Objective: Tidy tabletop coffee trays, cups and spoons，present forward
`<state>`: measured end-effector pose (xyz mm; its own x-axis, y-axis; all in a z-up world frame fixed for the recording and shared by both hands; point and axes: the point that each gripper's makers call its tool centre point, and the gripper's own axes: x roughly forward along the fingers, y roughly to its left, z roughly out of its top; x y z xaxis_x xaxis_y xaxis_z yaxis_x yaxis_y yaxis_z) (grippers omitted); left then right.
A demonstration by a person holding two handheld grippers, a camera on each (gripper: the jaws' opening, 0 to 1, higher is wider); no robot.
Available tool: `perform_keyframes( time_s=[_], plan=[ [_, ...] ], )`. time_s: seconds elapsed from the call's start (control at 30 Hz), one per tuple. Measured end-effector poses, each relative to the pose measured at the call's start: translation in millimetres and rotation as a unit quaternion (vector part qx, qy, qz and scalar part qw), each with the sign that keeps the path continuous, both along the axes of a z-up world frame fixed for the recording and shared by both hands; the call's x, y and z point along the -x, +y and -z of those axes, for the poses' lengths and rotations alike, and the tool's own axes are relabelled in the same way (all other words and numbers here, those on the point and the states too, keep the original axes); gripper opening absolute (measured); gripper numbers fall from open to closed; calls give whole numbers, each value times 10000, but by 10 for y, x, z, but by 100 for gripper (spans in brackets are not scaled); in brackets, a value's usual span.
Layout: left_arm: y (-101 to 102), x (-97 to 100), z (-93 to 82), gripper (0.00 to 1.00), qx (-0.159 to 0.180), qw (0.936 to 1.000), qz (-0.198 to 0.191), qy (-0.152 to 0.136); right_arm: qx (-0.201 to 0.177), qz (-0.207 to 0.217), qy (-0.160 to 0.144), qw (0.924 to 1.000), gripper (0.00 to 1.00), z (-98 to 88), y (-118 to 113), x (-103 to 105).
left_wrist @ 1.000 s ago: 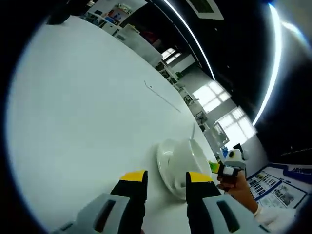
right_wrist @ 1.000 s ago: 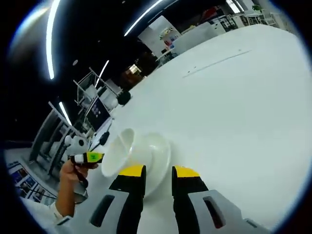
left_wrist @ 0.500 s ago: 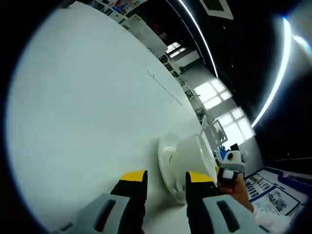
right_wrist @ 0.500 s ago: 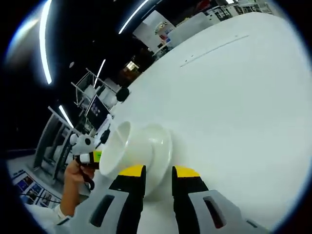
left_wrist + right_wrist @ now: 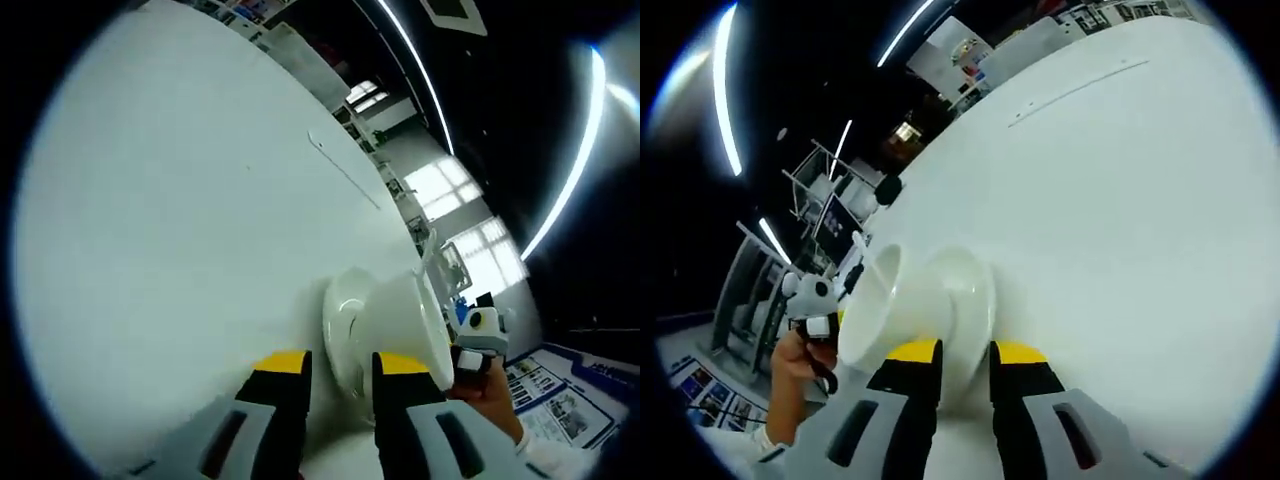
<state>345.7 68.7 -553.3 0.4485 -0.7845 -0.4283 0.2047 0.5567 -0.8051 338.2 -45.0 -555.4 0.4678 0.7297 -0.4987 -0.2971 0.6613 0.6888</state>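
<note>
One round white saucer (image 5: 340, 330) stands on the white tabletop (image 5: 180, 230), and one white ceramic cup (image 5: 405, 320) sits on it. One thin white spoon (image 5: 428, 258) shows as a handle rising past the cup's rim. In the right gripper view the count is the same: one saucer (image 5: 970, 310), one cup (image 5: 885, 310), one spoon handle (image 5: 862, 252), on the one tabletop (image 5: 1120, 200). Two grippers show, the left gripper (image 5: 338, 362) and the right gripper (image 5: 963, 350), each with two yellow-tipped black jaws.

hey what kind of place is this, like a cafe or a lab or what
Probably a lab or open workshop hall, not a cafe: a big white table holding one white cup on its saucer, long ceiling light strips, metal racks, and posters.
</note>
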Motion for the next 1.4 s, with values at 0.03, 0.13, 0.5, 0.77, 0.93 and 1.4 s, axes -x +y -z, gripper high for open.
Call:
perform_keyframes(
  time_s=[0.03, 0.13, 0.5, 0.77, 0.93, 1.4],
  plan=[
    [-6, -1, 6, 24, 11, 10000, -4, 23, 3, -2, 13, 10000, 19, 3, 8, 2],
    [-25, -5, 28, 20, 40, 9999, -19, 95, 38, 27, 47, 10000, 18, 8, 13, -5],
    [-60, -9, 96, 10, 124, 9985, -185, 507, 369, 155, 400, 9984, 9, 71, -24, -5],
    [-73, -14, 103, 8, 307, 9939, -381, 990, 136, 446, 907, 9948, 6, 89, -36, 11],
    [-77, -14, 102, 7, 44, 9951, -326, 927, -143, 633, 1297, 9894, 5, 96, -37, 17],
    [-27, -100, 57, 6, -75, 9946, -293, 995, -246, 553, 1391, 9884, 5, 33, 28, -56]
  ],
)
